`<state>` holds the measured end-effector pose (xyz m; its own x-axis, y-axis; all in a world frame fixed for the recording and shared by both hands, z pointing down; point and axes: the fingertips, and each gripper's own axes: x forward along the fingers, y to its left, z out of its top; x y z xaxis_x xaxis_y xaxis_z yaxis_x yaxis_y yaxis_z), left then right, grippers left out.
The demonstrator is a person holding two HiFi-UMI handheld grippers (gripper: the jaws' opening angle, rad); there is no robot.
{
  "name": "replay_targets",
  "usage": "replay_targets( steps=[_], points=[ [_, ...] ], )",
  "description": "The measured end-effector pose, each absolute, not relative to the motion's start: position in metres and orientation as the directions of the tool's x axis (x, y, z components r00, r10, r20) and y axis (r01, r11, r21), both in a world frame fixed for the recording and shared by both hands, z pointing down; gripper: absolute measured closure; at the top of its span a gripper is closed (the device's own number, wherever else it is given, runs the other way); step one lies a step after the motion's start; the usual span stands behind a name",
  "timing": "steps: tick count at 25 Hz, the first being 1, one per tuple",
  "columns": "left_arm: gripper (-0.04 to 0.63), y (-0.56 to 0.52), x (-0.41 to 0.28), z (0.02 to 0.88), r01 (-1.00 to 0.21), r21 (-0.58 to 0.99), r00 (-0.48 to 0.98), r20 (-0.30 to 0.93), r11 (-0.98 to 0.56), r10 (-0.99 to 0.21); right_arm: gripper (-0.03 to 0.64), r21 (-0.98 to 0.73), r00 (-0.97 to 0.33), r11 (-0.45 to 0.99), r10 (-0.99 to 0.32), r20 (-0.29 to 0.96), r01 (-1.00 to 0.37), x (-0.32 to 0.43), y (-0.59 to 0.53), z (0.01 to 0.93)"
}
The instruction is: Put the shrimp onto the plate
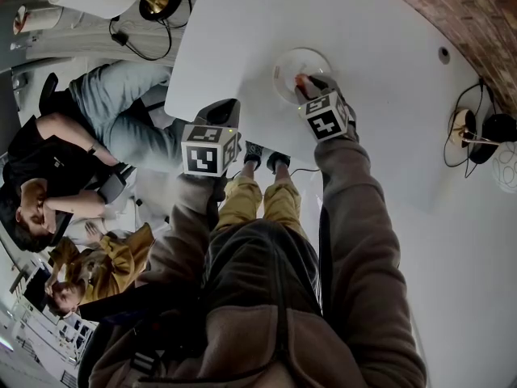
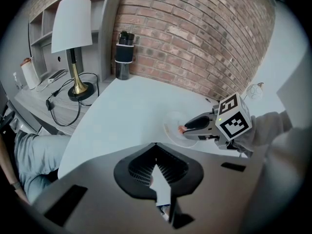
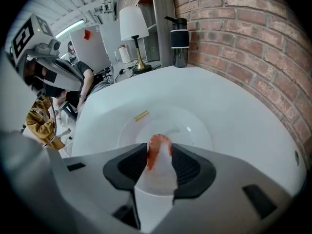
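Note:
An orange-and-white shrimp (image 3: 157, 147) stands between the pads of my right gripper (image 3: 159, 149), which is shut on it just over the near part of a clear round plate (image 3: 195, 126). In the head view the same gripper (image 1: 305, 83) reaches over the plate (image 1: 283, 63) with the shrimp (image 1: 303, 80) at its tip. From the left gripper view, the shrimp (image 2: 181, 129) shows above the plate (image 2: 170, 118). My left gripper (image 2: 156, 147) hovers at the white table's near edge (image 1: 229, 103), its tips together, holding nothing.
The white table (image 1: 388, 160) runs along a brick wall (image 3: 234, 38). A black tumbler (image 3: 179, 40) stands at the far end, with a white lamp (image 2: 73, 28) on a side desk. Cables and a headset (image 1: 472, 132) lie at the right. People (image 1: 48, 176) sit to the left.

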<state>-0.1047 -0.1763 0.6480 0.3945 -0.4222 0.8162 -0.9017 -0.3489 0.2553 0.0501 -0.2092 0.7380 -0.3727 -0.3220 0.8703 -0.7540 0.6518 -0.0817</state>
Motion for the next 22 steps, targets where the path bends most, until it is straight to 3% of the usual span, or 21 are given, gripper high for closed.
replay_targets(
  steps=[12,19,22],
  points=[
    [0.591,-0.172,-0.107,0.643,-0.896,0.252,0.401,0.811,-0.365,-0.426,0.446,-0.104,-0.395,0.581,-0.401,0.826,-0.807,0.057,-0.214,0.716],
    [0.591,-0.182,-0.089,0.602,-0.876,0.260,0.445,0.759,-0.406,-0.474,0.449,-0.085,-0.418,0.524,-0.558,0.717,-0.847,0.066,-0.205,0.629],
    [0.591,-0.185,-0.077,0.577,-0.863,0.266,0.472,0.726,-0.430,-0.499,0.494,-0.066,-0.431,0.525,-0.613,0.663,-0.848,0.065,-0.196,0.583]
  ],
)
